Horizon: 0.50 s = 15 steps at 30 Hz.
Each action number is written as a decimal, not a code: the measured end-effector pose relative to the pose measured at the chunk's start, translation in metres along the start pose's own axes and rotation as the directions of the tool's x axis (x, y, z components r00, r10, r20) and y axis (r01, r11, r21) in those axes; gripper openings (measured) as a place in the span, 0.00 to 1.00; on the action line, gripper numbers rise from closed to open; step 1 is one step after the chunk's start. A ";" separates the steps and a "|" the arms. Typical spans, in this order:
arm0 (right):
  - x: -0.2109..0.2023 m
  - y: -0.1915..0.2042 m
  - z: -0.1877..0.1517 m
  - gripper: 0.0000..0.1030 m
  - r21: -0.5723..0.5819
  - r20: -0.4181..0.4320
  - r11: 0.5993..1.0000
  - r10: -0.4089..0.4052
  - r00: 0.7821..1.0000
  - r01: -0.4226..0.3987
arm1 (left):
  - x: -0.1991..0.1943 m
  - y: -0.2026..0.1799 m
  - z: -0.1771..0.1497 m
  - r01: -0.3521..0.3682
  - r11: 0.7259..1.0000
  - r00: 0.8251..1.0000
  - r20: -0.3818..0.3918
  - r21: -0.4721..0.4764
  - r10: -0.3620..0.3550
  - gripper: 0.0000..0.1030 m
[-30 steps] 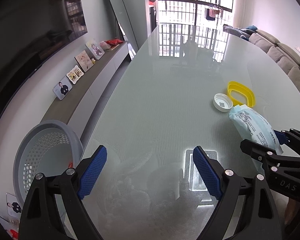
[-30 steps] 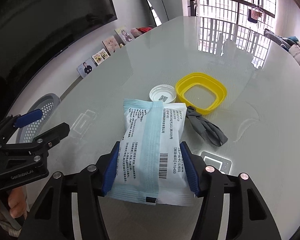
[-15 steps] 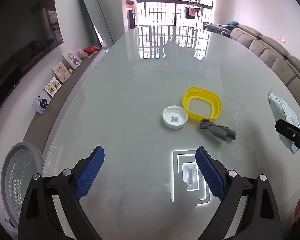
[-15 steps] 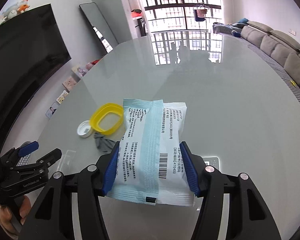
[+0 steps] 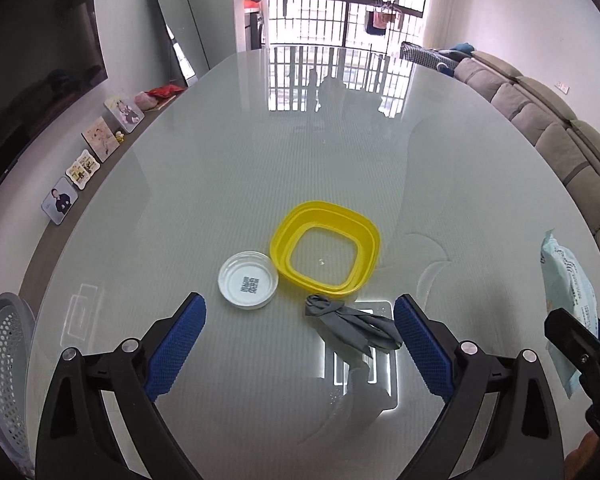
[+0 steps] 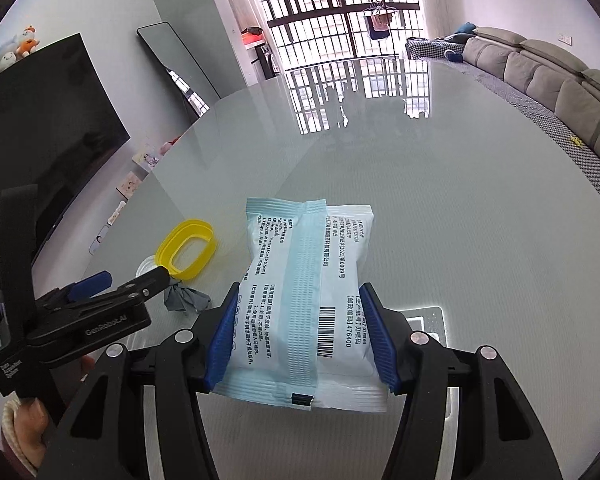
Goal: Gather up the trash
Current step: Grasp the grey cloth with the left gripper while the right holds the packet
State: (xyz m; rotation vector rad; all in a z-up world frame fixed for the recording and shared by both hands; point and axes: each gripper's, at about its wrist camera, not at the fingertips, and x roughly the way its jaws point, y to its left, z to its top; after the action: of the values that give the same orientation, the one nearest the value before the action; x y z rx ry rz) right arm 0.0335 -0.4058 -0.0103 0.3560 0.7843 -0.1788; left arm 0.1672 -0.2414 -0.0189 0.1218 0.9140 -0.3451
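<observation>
My right gripper (image 6: 300, 340) is shut on a pale blue and white plastic packet (image 6: 304, 300) and holds it above the glass table (image 6: 440, 208). The packet (image 5: 566, 288) also shows at the right edge of the left wrist view. My left gripper (image 5: 300, 320) stands wide open and empty, low over the table. Just beyond its fingertips lie a crumpled grey scrap (image 5: 348, 322), a white round lid (image 5: 249, 280) and a yellow plastic ring (image 5: 326, 246). The scrap lies closest, near the right finger.
A grey perforated basket (image 5: 2, 360) stands on the floor past the table's left edge. Photo frames (image 5: 60, 205) line a low shelf on the left. A sofa (image 5: 560, 140) runs along the right. A hand (image 6: 24, 428) holds the left gripper.
The left gripper has swung right, from the basket side to the lid, ring and scrap, and its jaws stand slightly wider. The right gripper carried the packet off to the right and rolled.
</observation>
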 end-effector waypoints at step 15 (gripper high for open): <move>-0.013 -0.006 -0.006 0.55 0.047 0.030 0.999 0.007 1.000 -0.009 | 0.029 -0.004 -0.010 -0.111 0.994 0.992 -0.064 0.009 0.111 0.91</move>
State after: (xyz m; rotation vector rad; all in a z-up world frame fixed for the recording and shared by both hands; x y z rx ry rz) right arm 0.0183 -0.4091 -0.0064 0.3997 0.7496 -0.1947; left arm 0.1748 -0.2496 -0.0474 0.1893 0.9660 -0.2419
